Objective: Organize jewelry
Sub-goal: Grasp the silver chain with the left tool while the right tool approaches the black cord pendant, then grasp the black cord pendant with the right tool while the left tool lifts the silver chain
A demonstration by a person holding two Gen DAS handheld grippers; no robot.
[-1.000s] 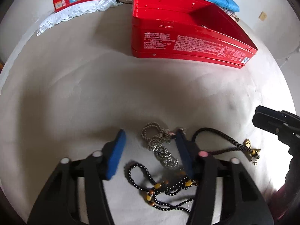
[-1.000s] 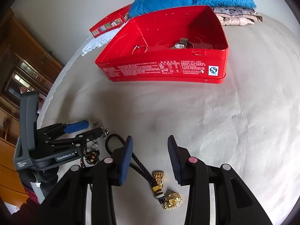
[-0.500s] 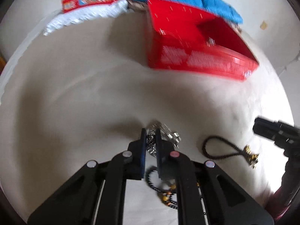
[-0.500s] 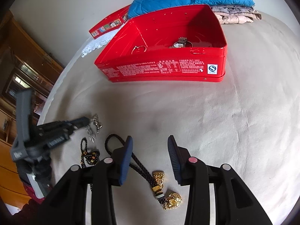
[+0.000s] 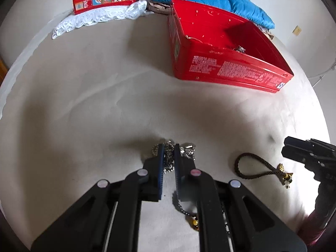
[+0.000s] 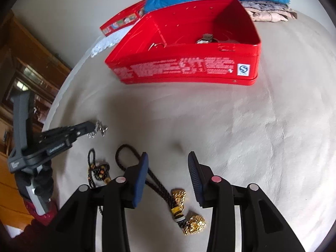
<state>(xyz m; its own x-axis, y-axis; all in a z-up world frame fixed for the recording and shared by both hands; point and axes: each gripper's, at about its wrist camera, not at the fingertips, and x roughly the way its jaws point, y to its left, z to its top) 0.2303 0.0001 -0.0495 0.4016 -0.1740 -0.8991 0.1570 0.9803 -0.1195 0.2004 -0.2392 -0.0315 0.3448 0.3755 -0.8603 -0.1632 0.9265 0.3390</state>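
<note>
Pinching the silver chain (image 5: pixel 168 159) in my left gripper (image 5: pixel 168 150), clamped just above the surface (image 5: pixel 84 105), I risked its dangling loops slipping or snagging. My right gripper (image 6: pixel 168 157) hung half-open, empty, over one corded gold pendant (image 6: pixel 178 201). One beaded strand (image 6: pixel 97 170) lay near; one red tin (image 6: pixel 189 69) waited beyond.

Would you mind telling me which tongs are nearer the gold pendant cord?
Right. The right tongs hang open directly over the gold pendant cord; the left tongs sit off to its side.
</note>
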